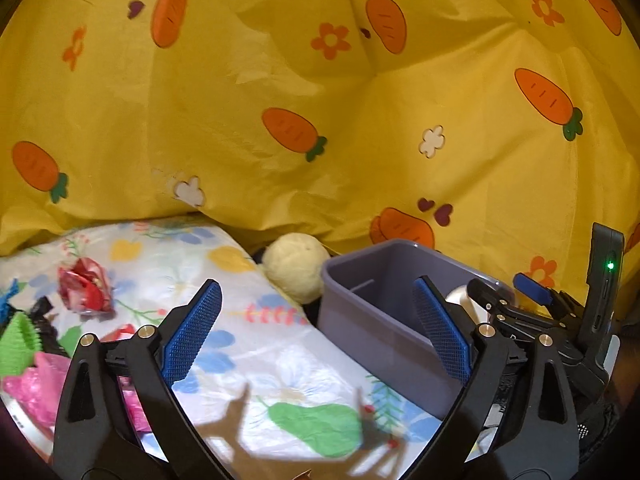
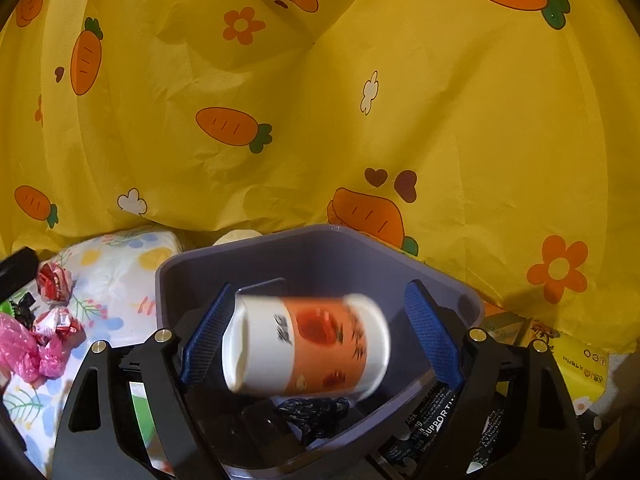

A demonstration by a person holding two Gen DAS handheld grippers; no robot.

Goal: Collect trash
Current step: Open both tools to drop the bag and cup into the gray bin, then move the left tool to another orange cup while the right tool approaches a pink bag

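The right gripper [image 2: 320, 336] has its jaws spread, a blurred paper cup [image 2: 308, 346] between them over the grey bin [image 2: 320, 248]. The left gripper [image 1: 320, 336] stands released, empty.

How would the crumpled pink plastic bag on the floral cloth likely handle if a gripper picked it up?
The pink plastic bag looks thin and crumpled, so it is probably floppy and would sag from the pads. It seems very light for its bulk. Its glossy film may slip unless several folds are pinched together. Lying bunched on the floral cloth, it is unlikely to roll.
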